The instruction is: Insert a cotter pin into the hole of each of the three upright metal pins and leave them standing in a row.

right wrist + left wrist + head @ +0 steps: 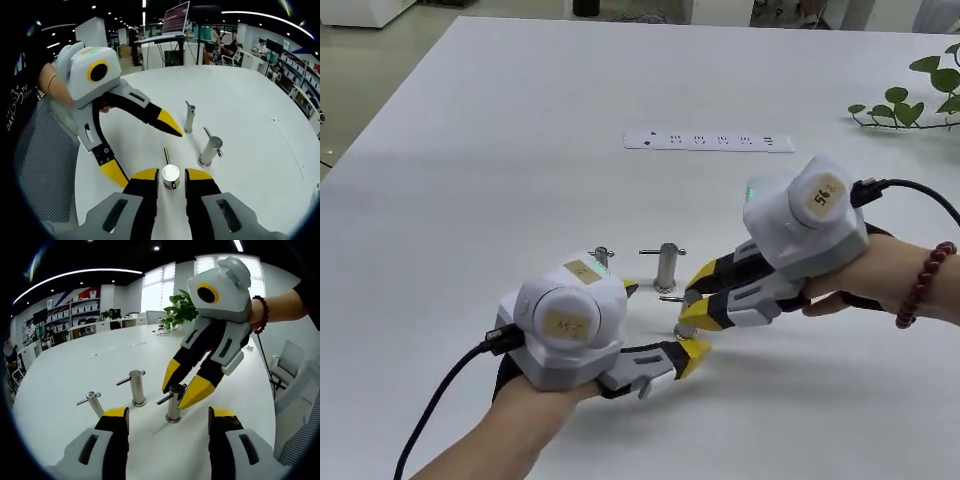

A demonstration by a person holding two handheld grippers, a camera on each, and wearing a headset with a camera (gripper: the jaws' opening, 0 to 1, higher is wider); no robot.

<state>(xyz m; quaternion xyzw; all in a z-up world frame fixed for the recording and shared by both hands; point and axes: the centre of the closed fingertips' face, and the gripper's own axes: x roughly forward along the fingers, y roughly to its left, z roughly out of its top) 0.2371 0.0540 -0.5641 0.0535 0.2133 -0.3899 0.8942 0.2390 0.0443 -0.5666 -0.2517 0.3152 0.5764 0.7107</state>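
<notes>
– Pins (666,265)?
– Three upright in a row on the bench (520,150). In its own view, the right gripper (170,172) clamps the near pin (170,174).
– And the left gripper (167,415)?
– Spread wide, empty. Its view shows a cotter pin (164,399) through that pin.

The head view looks down from above at the wide white counter (520,150), from farther off than the other two. The left gripper view sits low and close to the counter and looks along its own yellow-tipped fingers (116,417) at the bottom of the frame. The right gripper view is just as low and close but faces the other way. All three views share the three short shiny metal pins (666,265). The white right gripper (176,396) is at the upper right of the left gripper view. The white left gripper (149,157) is at the upper left of the right gripper view.
</notes>
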